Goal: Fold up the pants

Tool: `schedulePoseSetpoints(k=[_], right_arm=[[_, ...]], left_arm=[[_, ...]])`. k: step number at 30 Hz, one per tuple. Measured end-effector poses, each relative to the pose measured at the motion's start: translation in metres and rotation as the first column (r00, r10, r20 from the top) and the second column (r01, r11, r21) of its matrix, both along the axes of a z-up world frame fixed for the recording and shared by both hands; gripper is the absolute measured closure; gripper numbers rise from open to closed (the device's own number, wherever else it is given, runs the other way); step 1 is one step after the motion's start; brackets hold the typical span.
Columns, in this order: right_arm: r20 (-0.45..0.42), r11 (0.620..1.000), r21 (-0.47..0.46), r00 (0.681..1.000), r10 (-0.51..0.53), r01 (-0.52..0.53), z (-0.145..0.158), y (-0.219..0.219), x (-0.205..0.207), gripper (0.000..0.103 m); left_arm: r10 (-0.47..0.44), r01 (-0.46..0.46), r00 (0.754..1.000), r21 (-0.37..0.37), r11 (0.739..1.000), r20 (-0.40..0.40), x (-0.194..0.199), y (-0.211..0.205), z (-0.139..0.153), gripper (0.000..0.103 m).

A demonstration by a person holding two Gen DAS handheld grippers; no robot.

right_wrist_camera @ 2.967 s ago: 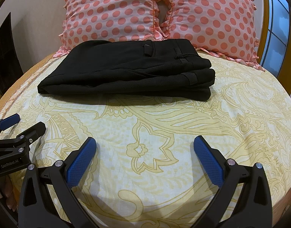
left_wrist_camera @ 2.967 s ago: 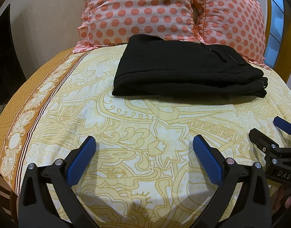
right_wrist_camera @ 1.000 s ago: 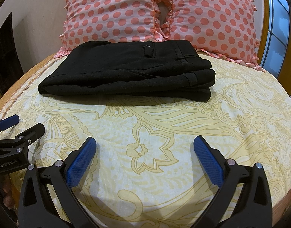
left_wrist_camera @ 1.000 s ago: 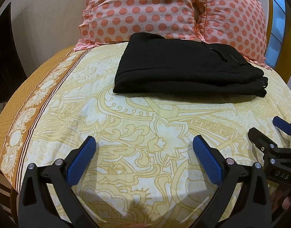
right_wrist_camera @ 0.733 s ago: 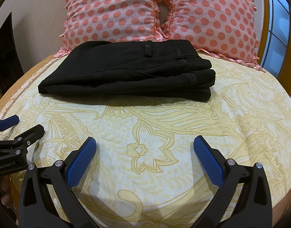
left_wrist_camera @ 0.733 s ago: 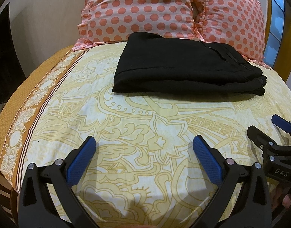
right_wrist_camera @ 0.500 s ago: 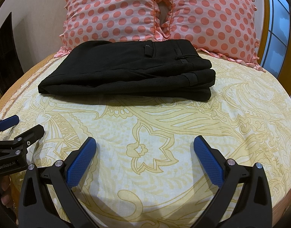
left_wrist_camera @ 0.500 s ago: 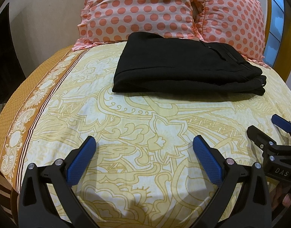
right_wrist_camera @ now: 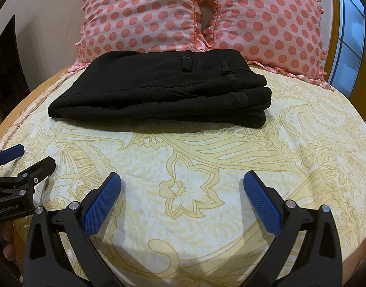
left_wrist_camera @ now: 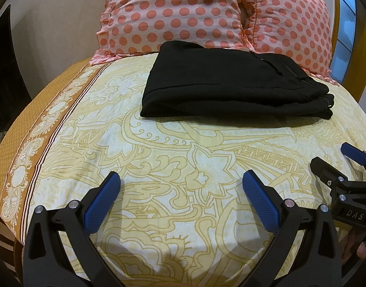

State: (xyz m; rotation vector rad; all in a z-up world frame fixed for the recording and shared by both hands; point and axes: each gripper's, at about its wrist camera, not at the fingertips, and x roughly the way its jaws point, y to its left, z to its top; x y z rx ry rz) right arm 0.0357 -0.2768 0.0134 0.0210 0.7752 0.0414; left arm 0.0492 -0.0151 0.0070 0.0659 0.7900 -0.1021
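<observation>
- My left gripper is wide open, with its two blue pads far apart and nothing between them.
- My right gripper is wide open too and holds nothing.
- Both hang low over the near end of the bed, side by side, and each one peeks into the edge of the other's view.
- The black pants lie farther up the bed, well away from both grippers.
- The pants are in a flat stack of layers, with the belt loops and waist part at the right end and the smooth bent edge at the left end.
- Just behind them stand two pink pillows with red dots, and the far edge of the pants sits right by them.
- I think the folding looks done, or close to done.
- The layers at the right end do not line up all the way.
- If I fix that, I should move in slowly and pinch only the top layer at a corner.
- Then I should lay it down softly so the stack stays flat.
</observation>
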Motion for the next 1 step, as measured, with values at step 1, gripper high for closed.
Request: schedulePoseSetpoints(k=[1], right_arm=[[0.000, 1.000, 0.000, 1.000, 0.000, 0.000, -0.0001, 0.0000, 0.0004, 0.001]], left_arm=[[-0.001, 0.001, 1.000, 0.000, 1.000, 0.002, -0.0003, 0.0003, -0.0001, 0.002]])
